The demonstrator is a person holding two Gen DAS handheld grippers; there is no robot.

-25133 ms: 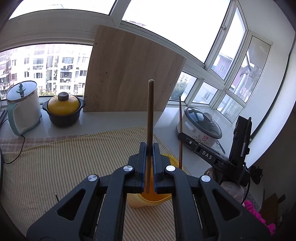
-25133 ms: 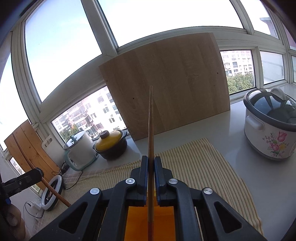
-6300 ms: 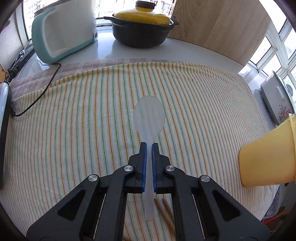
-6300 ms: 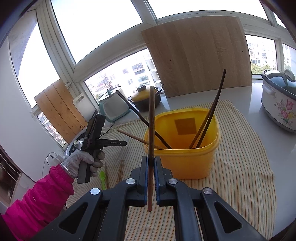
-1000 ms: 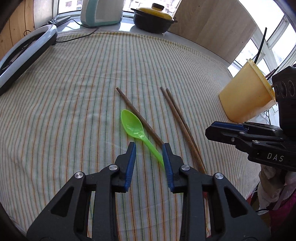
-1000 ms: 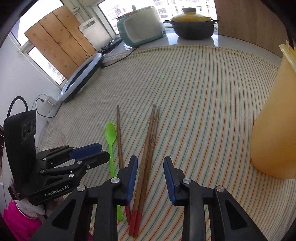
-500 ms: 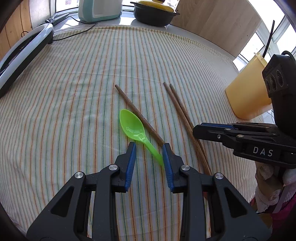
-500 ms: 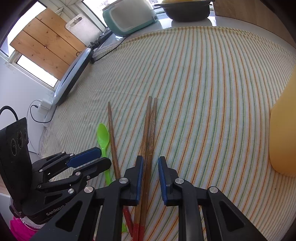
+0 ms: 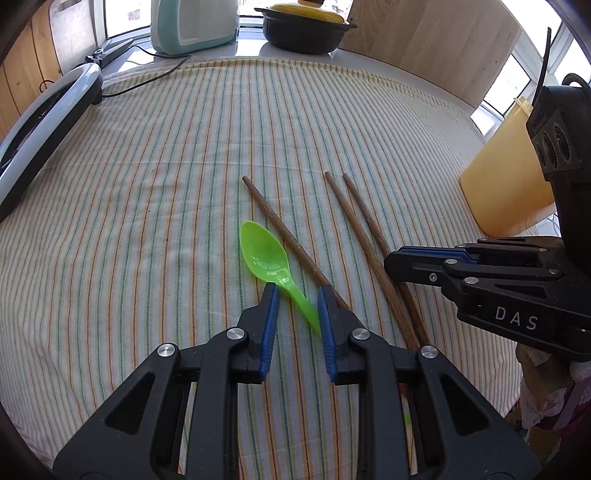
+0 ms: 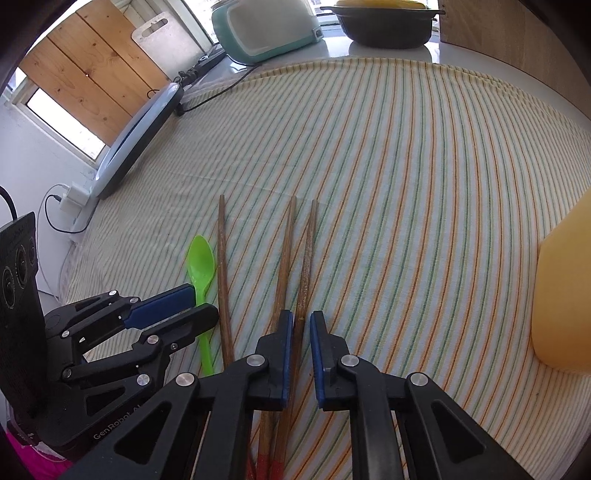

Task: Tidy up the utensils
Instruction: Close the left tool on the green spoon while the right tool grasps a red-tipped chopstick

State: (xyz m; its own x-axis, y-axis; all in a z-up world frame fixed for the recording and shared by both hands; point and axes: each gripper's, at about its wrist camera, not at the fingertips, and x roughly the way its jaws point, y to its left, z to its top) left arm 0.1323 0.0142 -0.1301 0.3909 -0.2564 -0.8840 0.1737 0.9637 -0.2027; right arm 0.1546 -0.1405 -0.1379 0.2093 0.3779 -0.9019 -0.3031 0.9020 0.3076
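A green plastic spoon (image 9: 266, 258) lies on the striped cloth (image 9: 147, 184), its handle between the open fingers of my left gripper (image 9: 295, 291). A single brown chopstick (image 9: 280, 230) lies just right of it. A pair of brown chopsticks (image 9: 365, 229) lies further right. My right gripper (image 10: 298, 319) is open and straddles one chopstick of that pair (image 10: 306, 254), the other (image 10: 286, 254) passing under its left finger. The spoon (image 10: 201, 266) and left gripper (image 10: 201, 301) show in the right wrist view. The yellow bucket (image 9: 506, 184) stands at the right.
A black pot with a yellow lid (image 9: 306, 26), a teal kettle (image 9: 192, 22) and a wooden board (image 9: 436, 40) stand behind the cloth. A ring light (image 9: 44, 110) with its cable lies along the left edge. The bucket (image 10: 565, 295) is close on the right.
Both grippers have come lower and closer to the cloth. The right gripper's fingers have narrowed around a chopstick of the pair. The left gripper stays open over the spoon handle.
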